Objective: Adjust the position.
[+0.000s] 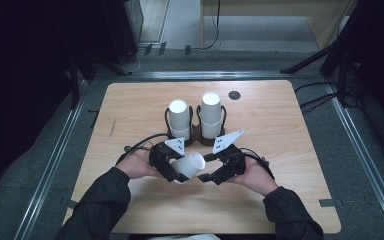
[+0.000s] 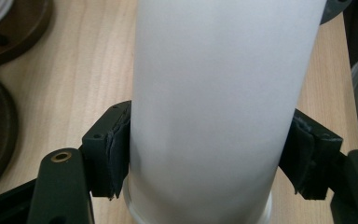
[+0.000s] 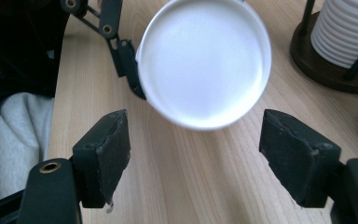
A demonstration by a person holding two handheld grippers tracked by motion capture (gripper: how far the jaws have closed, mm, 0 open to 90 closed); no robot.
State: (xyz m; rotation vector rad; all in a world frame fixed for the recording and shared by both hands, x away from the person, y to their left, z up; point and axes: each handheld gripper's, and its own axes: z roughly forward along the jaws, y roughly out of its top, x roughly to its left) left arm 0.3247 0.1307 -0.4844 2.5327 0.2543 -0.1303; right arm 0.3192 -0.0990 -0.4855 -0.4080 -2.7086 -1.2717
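**High view: one paper cup between two grippers, handover pending**

High view shows a wooden desk (image 1: 130, 210) with the person's forearms coming in from its near edge. On the left, the left gripper (image 1: 176, 176) is clamped on a white paper cup (image 1: 189, 165), which lies tilted on its side just above the desk, near the middle and toward the near edge. In the left gripper view both pads press on the cup's wall (image 2: 219, 102) from either side, close to its rolled rim, so the hold looks firm.

To the right, the right gripper (image 1: 206, 177) faces the cup's flat bottom with its jaws spread and nothing between them. In the right gripper view the round base of the cup (image 3: 204, 63) floats ahead of and above the two fingertips (image 3: 103, 149), clear of both.

Behind the hands, toward the far edge, a dark wooden holder (image 1: 196, 135) carries two stacks of white cups, the left stack (image 1: 179, 119) and the right stack (image 1: 212, 114), standing upright side by side.

The step in hand seems to be passing or separating a cup taken from the stacks. Next, I judge, the right gripper must advance until the cup's base sits between its pads, then close gently enough not to crush the thin wall.
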